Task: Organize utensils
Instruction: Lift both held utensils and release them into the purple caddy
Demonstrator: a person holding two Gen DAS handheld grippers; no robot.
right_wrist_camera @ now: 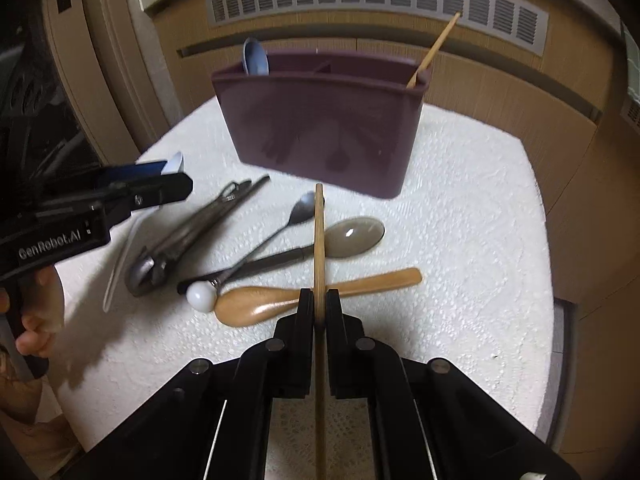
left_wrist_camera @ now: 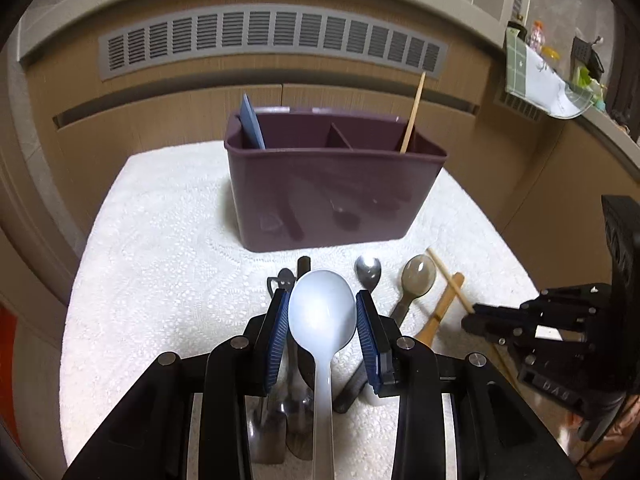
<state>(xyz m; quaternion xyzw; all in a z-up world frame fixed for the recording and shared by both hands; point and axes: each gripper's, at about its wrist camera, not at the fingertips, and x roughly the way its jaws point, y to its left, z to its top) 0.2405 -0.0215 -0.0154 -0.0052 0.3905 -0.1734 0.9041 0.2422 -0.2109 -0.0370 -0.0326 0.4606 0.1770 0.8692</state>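
Behind my tabletop [left_wrist_camera: 160, 240], under its white lace-patterned cloth, runs tan wood-grain panelling [left_wrist_camera: 160, 120] with a long grey slatted vent [left_wrist_camera: 272, 34] set into it. Off to my right a ledge [left_wrist_camera: 600, 120] carries a green-checked cloth [left_wrist_camera: 524, 68] and some small clutter. The light is dim and warm.

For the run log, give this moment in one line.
left claw: shut on white spoon | right claw: shut on chopstick | caddy: upright

Glossy plastic caddy [left_wrist_camera: 332, 196]; textured cloth [left_wrist_camera: 160, 248]; wooden chopstick [right_wrist_camera: 319, 240].
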